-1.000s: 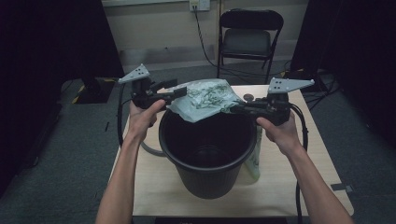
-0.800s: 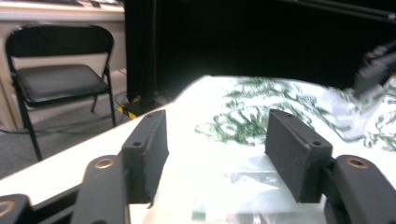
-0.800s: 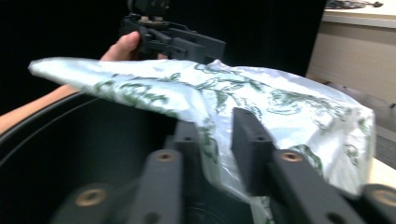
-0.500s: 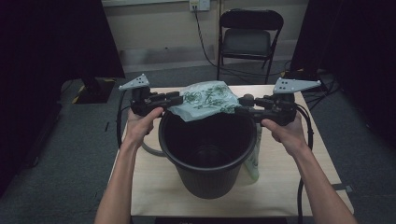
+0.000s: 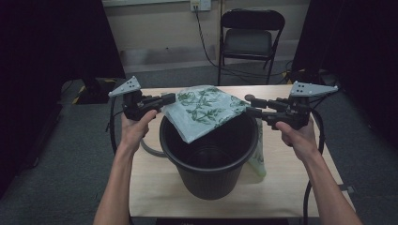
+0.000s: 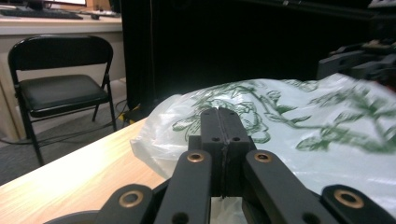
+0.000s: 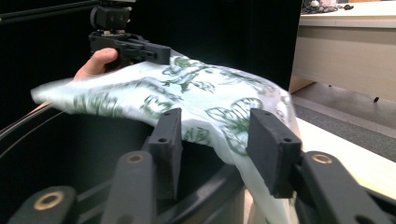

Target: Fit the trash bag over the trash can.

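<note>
Two hands level over the bucket [image 5: 209,159]: left tongs [image 5: 168,99] pinching the bag [image 5: 202,110], right tongs [image 5: 248,107] parted, opening.

A white plastic bag [image 5: 202,110] with green leaf print drapes over the black bucket's [image 5: 209,161] rim.

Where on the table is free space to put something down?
Bare wood lies on the table left of the black bucket, and at the right edge beyond the hanging bag. The middle is crowded: bucket, bag, both grippers.
</note>
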Demonstrator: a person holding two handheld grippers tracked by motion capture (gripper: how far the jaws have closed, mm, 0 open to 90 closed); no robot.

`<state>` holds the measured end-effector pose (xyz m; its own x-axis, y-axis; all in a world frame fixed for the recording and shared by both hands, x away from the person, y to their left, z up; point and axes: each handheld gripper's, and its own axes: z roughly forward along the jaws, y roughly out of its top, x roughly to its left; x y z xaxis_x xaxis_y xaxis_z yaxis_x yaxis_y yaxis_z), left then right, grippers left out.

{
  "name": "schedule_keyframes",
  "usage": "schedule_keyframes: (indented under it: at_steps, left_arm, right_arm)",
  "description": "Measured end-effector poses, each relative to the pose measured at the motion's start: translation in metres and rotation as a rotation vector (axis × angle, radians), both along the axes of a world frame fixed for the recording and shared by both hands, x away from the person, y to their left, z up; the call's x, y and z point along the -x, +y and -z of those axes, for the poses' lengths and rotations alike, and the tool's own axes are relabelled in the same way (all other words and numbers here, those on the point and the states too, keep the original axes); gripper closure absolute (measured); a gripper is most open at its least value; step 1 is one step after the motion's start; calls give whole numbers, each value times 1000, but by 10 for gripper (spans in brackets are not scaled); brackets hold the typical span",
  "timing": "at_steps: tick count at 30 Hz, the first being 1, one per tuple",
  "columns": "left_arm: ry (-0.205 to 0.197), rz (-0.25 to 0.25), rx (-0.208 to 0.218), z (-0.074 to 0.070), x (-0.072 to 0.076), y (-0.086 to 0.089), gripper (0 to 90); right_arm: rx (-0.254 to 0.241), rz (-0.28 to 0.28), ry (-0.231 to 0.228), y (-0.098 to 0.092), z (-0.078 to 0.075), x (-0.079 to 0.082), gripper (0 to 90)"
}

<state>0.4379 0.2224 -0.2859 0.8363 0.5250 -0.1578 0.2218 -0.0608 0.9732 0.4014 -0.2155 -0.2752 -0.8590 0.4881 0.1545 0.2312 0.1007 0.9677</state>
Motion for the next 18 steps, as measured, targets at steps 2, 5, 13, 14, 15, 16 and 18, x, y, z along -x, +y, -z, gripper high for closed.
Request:
schedule_keyframes:
  at_steps: [2,5,13,14,15,16,18]
  left_arm:
    - [5,13,17,2,3,3,900]
    - [-3,19,-3,4,10,-2,900]
    - [-37,75,-91,-3,33,-21,900]
    - [-37,75,-91,-3,33,-21,900]
    - [-24,87,-55,-2,33,-18,900]
    - [-25,88,-52,-1,33,-17,900]
    - [-29,80,-49,-1,33,-15,851]
  right_arm:
    - [-11,11,1,-1,-1,-2,630]
    - [-13,26,8,4,-4,-9,607]
    - [58,70,68,36,-8,-40,418]
    - [66,69,70,38,-7,-41,413]
    - [83,73,75,42,-6,-44,411]
    - [99,78,85,44,-5,-46,406]
    - [90,60,106,45,-4,-49,423]
